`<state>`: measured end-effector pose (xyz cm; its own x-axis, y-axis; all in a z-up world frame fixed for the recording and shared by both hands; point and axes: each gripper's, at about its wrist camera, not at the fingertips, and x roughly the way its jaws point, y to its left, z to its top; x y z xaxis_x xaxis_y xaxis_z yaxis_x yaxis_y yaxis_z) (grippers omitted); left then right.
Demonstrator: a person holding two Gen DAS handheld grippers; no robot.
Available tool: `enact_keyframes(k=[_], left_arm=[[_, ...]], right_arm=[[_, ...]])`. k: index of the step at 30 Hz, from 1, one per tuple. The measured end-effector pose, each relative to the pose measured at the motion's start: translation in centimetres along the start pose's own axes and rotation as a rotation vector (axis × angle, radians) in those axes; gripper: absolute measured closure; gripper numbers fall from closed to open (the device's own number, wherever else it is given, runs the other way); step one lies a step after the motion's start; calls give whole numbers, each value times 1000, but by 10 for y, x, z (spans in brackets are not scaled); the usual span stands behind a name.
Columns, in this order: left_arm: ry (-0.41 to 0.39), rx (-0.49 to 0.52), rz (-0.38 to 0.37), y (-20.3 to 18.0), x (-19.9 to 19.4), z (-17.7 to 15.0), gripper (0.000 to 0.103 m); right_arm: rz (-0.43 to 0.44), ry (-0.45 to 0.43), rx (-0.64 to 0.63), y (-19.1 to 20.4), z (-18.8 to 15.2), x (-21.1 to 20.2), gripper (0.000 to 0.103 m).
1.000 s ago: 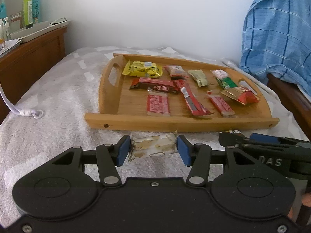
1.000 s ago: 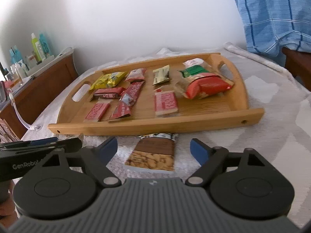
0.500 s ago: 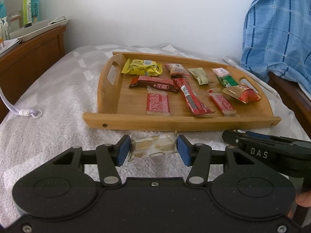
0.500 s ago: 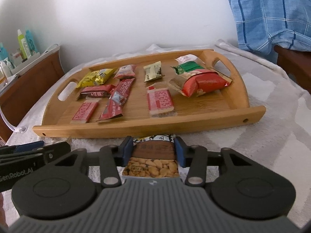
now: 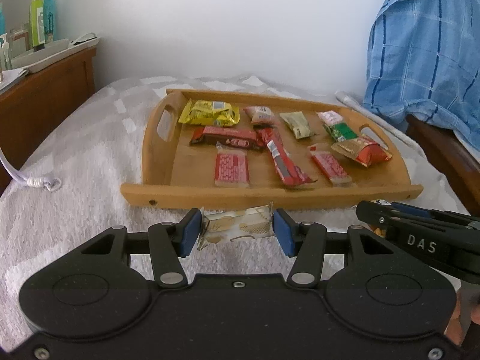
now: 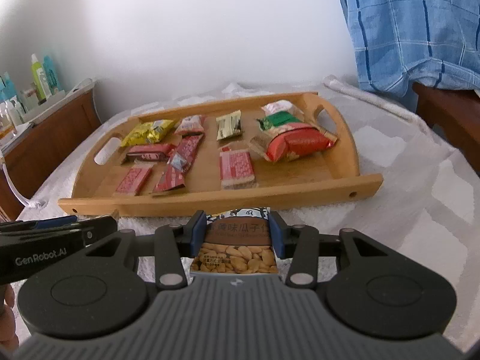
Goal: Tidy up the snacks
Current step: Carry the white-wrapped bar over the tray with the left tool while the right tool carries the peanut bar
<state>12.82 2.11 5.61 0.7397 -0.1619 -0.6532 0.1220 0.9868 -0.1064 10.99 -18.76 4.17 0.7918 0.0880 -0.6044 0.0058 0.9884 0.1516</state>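
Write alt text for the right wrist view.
The right gripper is shut on a packet of seeds, just in front of a wooden tray of wrapped snacks on a pale cloth-covered surface. The left gripper pokes in at the lower left, and a blue checked shirt hangs upper right.

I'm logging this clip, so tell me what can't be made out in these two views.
- Seed packet, right view: lower end hidden behind the gripper body.
- Gold-and-white packet, left view: print too small to read; underside hidden.
- Bottles on the side cabinet, left view: labels blurred.
- Pink packet in the tray, right view: mostly covered by the green packet.
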Motion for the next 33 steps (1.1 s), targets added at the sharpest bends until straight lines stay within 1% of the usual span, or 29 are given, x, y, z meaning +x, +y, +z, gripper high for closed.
enact_keyframes(k=[8,17,23,29,33], left_arm=[[-18,11,-11,-4,-2,13,52],[-32,11,-22,-4,0,31,52],[-34,-5,-33,-3,7,44,52],[-55,20,-33,-3,16,58,52],[-59,-7,-41,6,22,74,52]], right_arm=[[3,-39,-3,-2,11,-12,54],[-5,-70,-14,-5,25,-15,54],[-9,-84,-12,-7,37,-10,54],[-8,-95,1,-12,52,-2,54],[-1,-110,27,-24,69,4,54]])
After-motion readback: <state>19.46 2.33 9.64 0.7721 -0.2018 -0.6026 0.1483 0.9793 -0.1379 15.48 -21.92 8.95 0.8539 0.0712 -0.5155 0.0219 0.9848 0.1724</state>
